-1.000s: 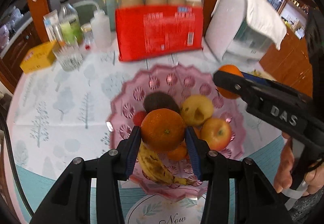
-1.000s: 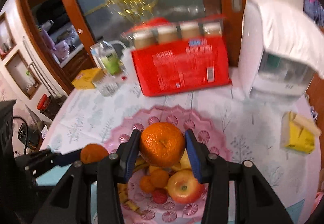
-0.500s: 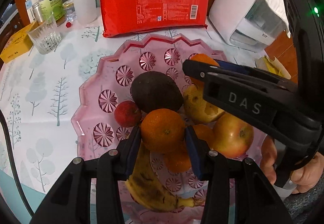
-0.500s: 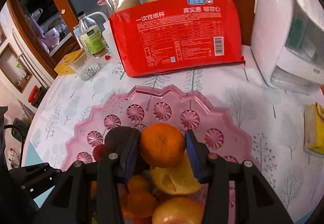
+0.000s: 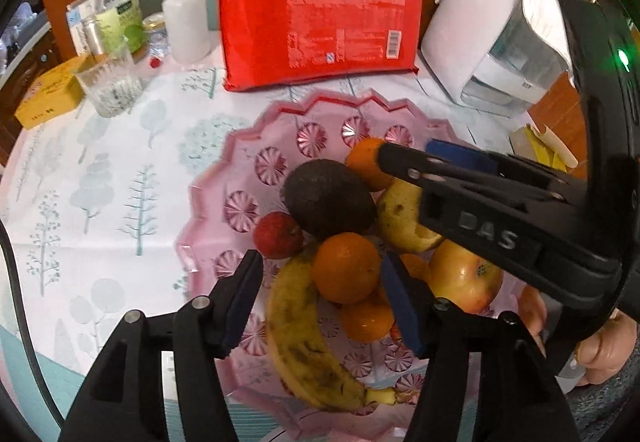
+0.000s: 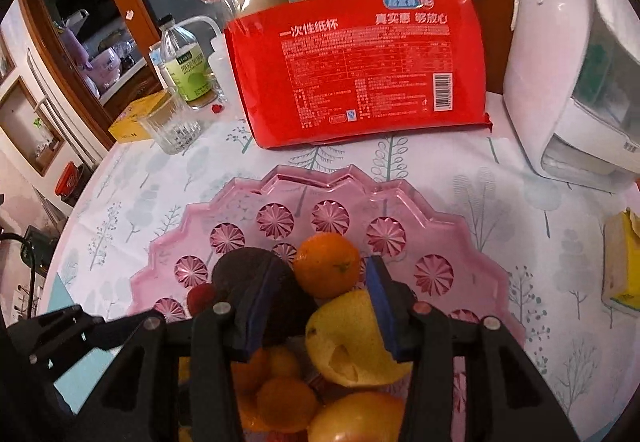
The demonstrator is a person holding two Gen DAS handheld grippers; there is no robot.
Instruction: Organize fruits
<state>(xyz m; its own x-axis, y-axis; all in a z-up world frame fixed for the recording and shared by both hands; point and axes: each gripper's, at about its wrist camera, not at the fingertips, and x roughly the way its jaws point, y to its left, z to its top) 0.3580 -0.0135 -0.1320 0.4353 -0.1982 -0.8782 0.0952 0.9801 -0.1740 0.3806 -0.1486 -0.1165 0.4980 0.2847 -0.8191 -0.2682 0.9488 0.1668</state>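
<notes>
Red paper-cup pack [image 6: 360, 70] upright near table's far edge. White appliance [image 6: 576, 74] at far right, cloth draped on top. Clear tumbler [image 6: 173, 130], green-label bottle [image 6: 186, 66], white squeeze bottle [image 5: 186, 26] grouped far left; yellow box [image 5: 50, 94] beside tumbler. Tree-print tablecloth [image 6: 500, 210] covers table. Crumpled yellow carton [image 6: 622, 262] at right edge.

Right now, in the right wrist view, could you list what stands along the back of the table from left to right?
Yellow box → drinking glass → green-labelled bottle → red pack of paper cups → white appliance.
</notes>
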